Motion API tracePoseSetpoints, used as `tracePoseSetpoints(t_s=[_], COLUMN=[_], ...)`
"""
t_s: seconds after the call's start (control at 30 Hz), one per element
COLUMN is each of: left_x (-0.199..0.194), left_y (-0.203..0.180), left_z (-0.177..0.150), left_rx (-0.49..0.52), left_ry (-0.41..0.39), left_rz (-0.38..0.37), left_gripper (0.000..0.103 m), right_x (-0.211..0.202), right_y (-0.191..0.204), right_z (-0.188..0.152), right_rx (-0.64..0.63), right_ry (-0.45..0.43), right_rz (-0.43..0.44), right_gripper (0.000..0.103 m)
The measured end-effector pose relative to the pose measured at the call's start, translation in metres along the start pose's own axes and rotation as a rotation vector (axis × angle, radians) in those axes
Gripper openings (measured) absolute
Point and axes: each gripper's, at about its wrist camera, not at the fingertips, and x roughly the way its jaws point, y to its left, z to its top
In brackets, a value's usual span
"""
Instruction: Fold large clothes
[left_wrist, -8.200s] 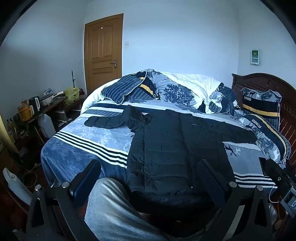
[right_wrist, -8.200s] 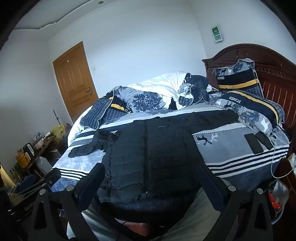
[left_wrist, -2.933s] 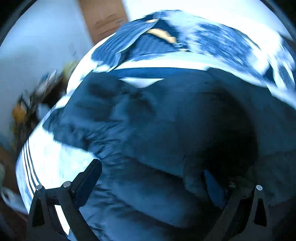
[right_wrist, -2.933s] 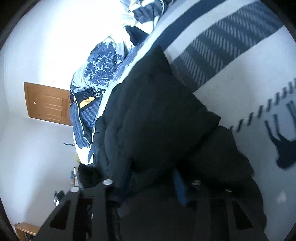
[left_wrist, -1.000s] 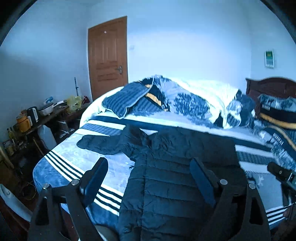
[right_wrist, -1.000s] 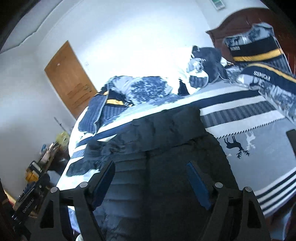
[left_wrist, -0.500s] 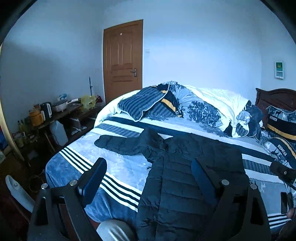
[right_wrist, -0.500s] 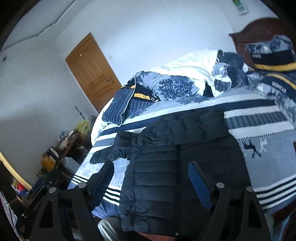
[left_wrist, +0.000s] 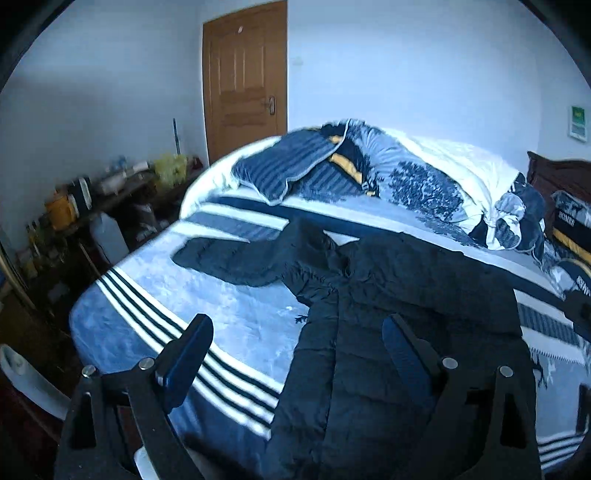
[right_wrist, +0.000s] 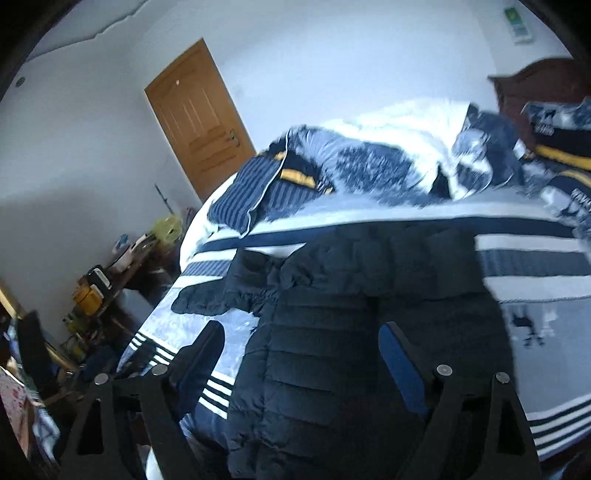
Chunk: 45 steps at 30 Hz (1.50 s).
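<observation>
A black quilted jacket (left_wrist: 402, 332) (right_wrist: 354, 332) lies flat on the blue striped bedspread (left_wrist: 207, 317) (right_wrist: 535, 280). Its right sleeve is folded across the body; its left sleeve (left_wrist: 229, 258) (right_wrist: 218, 299) stretches out to the left. My left gripper (left_wrist: 295, 350) hovers open above the jacket's near left edge, nothing between its fingers. My right gripper (right_wrist: 299, 354) hangs over the jacket's lower body, its jaws opening wider, with nothing gripped.
Crumpled duvet and pillows (left_wrist: 388, 173) (right_wrist: 388, 162) pile at the bed's far side, by a wooden headboard (right_wrist: 532, 81). A cluttered side table (left_wrist: 96, 192) (right_wrist: 110, 273) stands left of the bed. A wooden door (left_wrist: 243, 77) is shut behind it.
Both grippers have swung left and come closer to the bed, so the jacket's outstretched left sleeve sits nearer the middle of each view. The jacket itself has not moved.
</observation>
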Motion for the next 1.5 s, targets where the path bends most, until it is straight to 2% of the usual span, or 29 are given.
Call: tracePoseSetpoints(t_s=[0.1,0.23,0.4,0.53,0.63,0.73,0.83,0.93,1.03,1.1,1.2,1.27,1.4,1.43,1.47,1.5], left_x=[0.054,0.130,0.221,0.268,0.297,0.306,0.305,0.297,0.288,0.283,0.277,0.278,0.284,0.285,0.284,0.282], left_y=[0.016,0.041,0.087,0.130,0.178,0.216,0.259,0.302,0.333,0.345,0.357,0.360,0.357,0.356,0.354,0.351], left_z=[0.014,0.042,0.075,0.063,0.045,0.033,0.020,0.006,-0.011,-0.016,-0.023,-0.025,-0.021,-0.019,-0.017,-0.014], left_rx=[-0.081,-0.168,-0.295,-0.347,-0.449,-0.509,-0.639,-0.744,-0.842,-0.882,-0.914,-0.920,-0.898,-0.898,-0.901,-0.903], left_ry=[0.063,0.092,0.128,0.146,0.249,0.288,0.300,0.299,0.300,0.291,0.285,0.290,0.304,0.301,0.287,0.267], left_rz=[-0.031,-0.001,0.059,0.171,0.215,0.321,0.347,0.457,0.500,0.502,0.504,0.482,0.457,0.448,0.431,0.410], left_gripper=[0.093,0.093,0.093,0.093,0.093,0.093,0.093,0.093,0.093,0.093,0.093,0.093,0.093,0.093,0.093,0.093], right_x=[0.044,0.103,0.188,0.259,0.306,0.357,0.407,0.466,0.518,0.544,0.578,0.593,0.606,0.603,0.597,0.591], right_y=[0.005,0.014,0.035,0.066,0.100,0.150,0.201,0.257,0.308,0.336,0.363,0.368,0.379,0.381,0.383,0.381], right_z=[0.018,0.046,0.082,0.098,0.101,0.099,0.086,0.061,0.027,-0.001,-0.044,-0.059,-0.086,-0.085,-0.078,-0.064], right_rx=[-0.035,-0.068,-0.119,-0.165,-0.228,-0.330,-0.411,-0.475,-0.537,-0.591,-0.677,-0.692,-0.797,-0.794,-0.788,-0.744], right_ry=[0.021,0.033,0.164,0.259,0.310,0.358,0.422,0.502,0.578,0.624,0.646,0.641,0.580,0.577,0.557,0.559], right_rz=[-0.028,-0.030,0.038,0.100,0.150,0.215,0.268,0.304,0.348,0.371,0.308,0.278,0.168,0.174,0.151,0.160], right_gripper=[0.088,0.088,0.088,0.088,0.088,0.088,0.088,0.088,0.088,0.088,0.088,0.088,0.086,0.069,0.046,0.005])
